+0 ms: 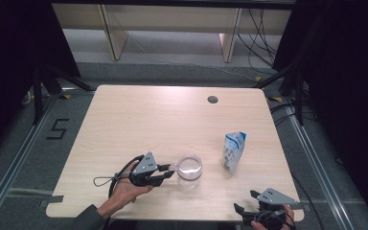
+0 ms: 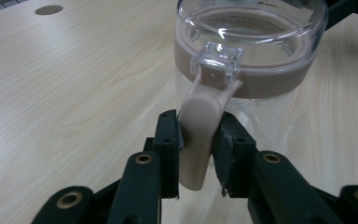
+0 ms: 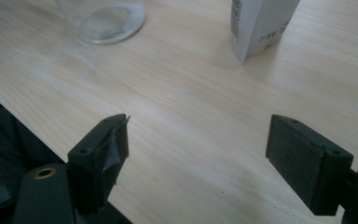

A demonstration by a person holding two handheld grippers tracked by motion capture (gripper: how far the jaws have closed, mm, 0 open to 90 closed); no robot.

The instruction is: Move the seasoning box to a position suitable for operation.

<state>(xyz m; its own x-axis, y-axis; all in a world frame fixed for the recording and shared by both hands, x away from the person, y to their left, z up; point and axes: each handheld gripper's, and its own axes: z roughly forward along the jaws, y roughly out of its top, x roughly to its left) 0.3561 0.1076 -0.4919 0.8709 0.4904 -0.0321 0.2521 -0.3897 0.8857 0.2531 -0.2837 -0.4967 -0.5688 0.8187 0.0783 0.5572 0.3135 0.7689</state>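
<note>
Right gripper (image 1: pixel 255 201) gapes at table edge (image 1: pixel 172 216); left gripper (image 2: pixel 197 154) pinches jar tab (image 2: pixel 198 140).

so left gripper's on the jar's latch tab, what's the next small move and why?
Probably lift the tab to unlatch the lid: the left gripper pinches it between its jaws, the jar looks closed, and the right gripper waits open, short of the pouch.

One clear jar (image 1: pixel 190 168) with lid; one white-blue pouch (image 1: pixel 233 152); two grippers; one table (image 1: pixel 139 120).
</note>
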